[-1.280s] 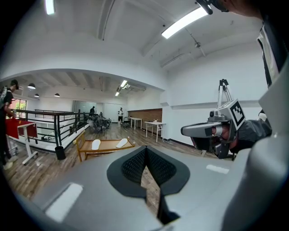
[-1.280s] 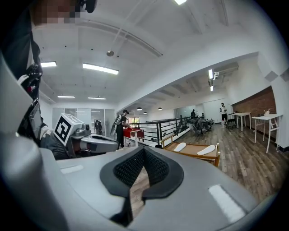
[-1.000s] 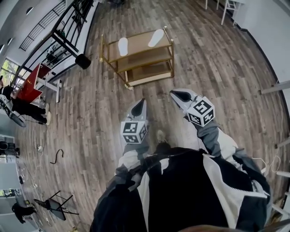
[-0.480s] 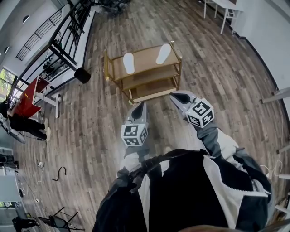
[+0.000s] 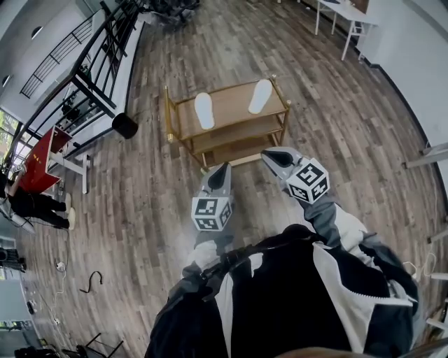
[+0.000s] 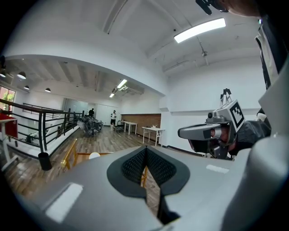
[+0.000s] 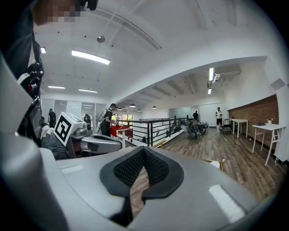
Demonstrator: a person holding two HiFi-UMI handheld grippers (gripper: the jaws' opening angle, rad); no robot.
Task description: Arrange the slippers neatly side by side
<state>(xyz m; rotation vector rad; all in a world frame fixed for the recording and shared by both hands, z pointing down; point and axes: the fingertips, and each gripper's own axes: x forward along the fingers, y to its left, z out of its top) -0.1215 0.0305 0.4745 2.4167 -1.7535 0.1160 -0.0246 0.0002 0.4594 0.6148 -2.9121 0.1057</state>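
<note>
Two white slippers lie apart on the top shelf of a low wooden shelf unit [image 5: 178,106] in the head view: one slipper [image 5: 204,110] toward the left, the other slipper [image 5: 260,96] toward the right. My left gripper [image 5: 221,170] is shut and empty, held in the air just short of the unit's front. My right gripper [image 5: 270,156] is also shut and empty, near the unit's front right corner. In the left gripper view the left gripper [image 6: 145,152] has its pads together and the right gripper shows at the right. The right gripper [image 7: 143,153] points level across the room.
A black railing [image 5: 105,49] runs along the far left, with a black round bin [image 5: 124,126] at its foot. A red stand [image 5: 38,150] and a person are at the left edge. White tables [image 5: 346,17] stand at the back right. Wood floor surrounds the unit.
The shelf unit has come closer and lower in the head view as I walked toward it. Both grippers stay shut and have lifted slightly toward the unit.
</note>
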